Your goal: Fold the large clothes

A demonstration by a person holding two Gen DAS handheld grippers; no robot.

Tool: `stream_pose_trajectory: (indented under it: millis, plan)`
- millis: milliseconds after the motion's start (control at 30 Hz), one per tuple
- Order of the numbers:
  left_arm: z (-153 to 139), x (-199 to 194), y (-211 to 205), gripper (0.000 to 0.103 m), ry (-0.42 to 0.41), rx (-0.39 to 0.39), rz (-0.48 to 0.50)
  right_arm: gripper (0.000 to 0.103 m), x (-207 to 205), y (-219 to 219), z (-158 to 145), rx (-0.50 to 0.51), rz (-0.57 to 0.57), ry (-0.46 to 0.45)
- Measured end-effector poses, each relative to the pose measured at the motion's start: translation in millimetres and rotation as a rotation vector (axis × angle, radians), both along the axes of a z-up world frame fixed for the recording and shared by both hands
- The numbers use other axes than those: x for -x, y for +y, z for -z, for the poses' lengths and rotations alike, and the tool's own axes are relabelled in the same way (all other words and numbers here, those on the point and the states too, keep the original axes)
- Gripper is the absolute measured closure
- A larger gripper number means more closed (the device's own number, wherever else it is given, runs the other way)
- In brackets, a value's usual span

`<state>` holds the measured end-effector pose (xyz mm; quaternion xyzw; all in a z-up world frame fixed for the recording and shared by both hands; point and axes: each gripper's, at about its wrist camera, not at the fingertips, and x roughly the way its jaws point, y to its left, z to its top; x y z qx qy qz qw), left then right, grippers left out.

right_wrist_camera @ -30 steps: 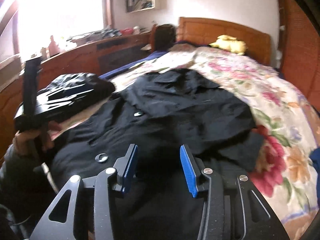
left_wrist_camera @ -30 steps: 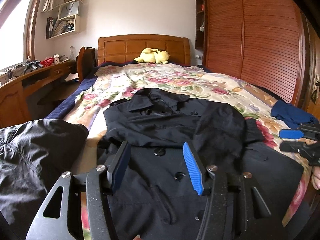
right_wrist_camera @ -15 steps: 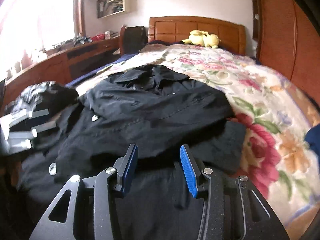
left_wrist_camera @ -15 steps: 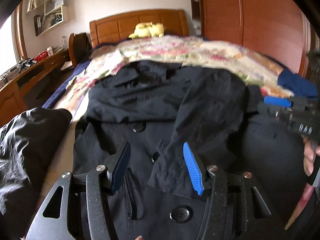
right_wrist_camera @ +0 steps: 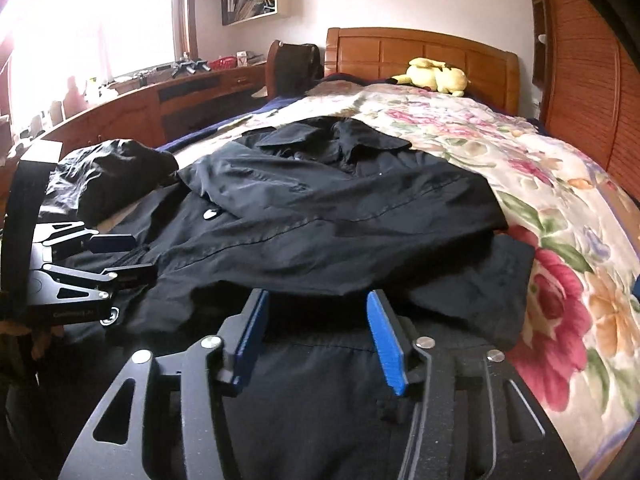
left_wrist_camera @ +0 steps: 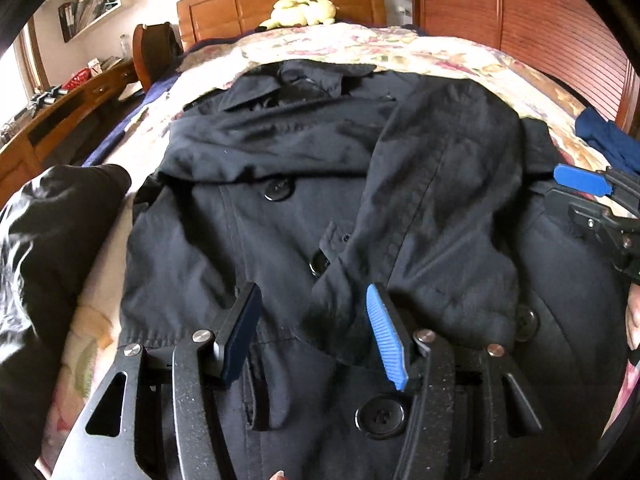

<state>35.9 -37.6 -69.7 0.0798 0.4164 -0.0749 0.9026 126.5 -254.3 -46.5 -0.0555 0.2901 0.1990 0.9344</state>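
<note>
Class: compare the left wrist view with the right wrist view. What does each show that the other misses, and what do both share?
Left wrist only: the large front buttons of the coat and a blue garment near the wardrobe. Right wrist only: the bright window and desk clutter. Both: the black coat, floral bedspread, yellow plush toy, and each view's own open gripper above the coat.

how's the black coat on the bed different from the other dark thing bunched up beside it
The black coat lies spread across the floral bedspread, sleeves folded over its front; the dark garment sits in a crumpled heap at the bed's edge. The coat looks matte, with collar and buttons showing; the heap is shinier, and no such details can be made out. Both are dark clothes, and neither gripper holds them.
</note>
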Motion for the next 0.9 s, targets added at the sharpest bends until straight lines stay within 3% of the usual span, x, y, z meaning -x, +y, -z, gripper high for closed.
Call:
stream_pose_trajectory:
  millis: [400, 433, 467, 500, 600, 633, 667, 900]
  plan:
    - [10.1, -6.3, 2.4, 0.047, 0.054, 0.055, 0.034, 0.047, 4.5, -9.9, -1.9, -0.038, 0.062, -0.006]
    - [9.8, -5.4, 2.1, 0.051, 0.054, 0.065, 0.049, 0.046, 4.1, -10.0, -1.3, -0.040, 0.061, -0.004]
    - [9.3, -4.5, 1.5, 0.063, 0.053, 0.079, 0.069, 0.046, 4.0, -9.2, -1.3, -0.040, 0.063, -0.004]
    - [8.3, -2.4, 0.8, 0.065, 0.052, 0.095, 0.092, 0.046, 4.0, -7.9, -1.2, -0.039, 0.064, -0.004]
    - [4.3, 2.5, -3.5, 0.080, 0.040, 0.083, 0.126, 0.046, 4.3, -8.1, -2.5, -0.038, 0.057, -0.007]
    - [2.8, 4.0, -3.5, 0.090, 0.038, 0.085, 0.138, 0.046, 4.4, -8.0, -3.4, -0.038, 0.055, -0.009]
    - [-0.1, 5.9, -3.8, 0.095, 0.029, 0.087, 0.151, 0.046, 4.4, -8.4, -3.9, -0.038, 0.052, -0.010]
    - [-46.3, 8.6, 11.6, 0.097, -0.102, 0.058, 0.165, 0.046, 6.2, -13.4, -9.2, -0.063, 0.045, -0.030]
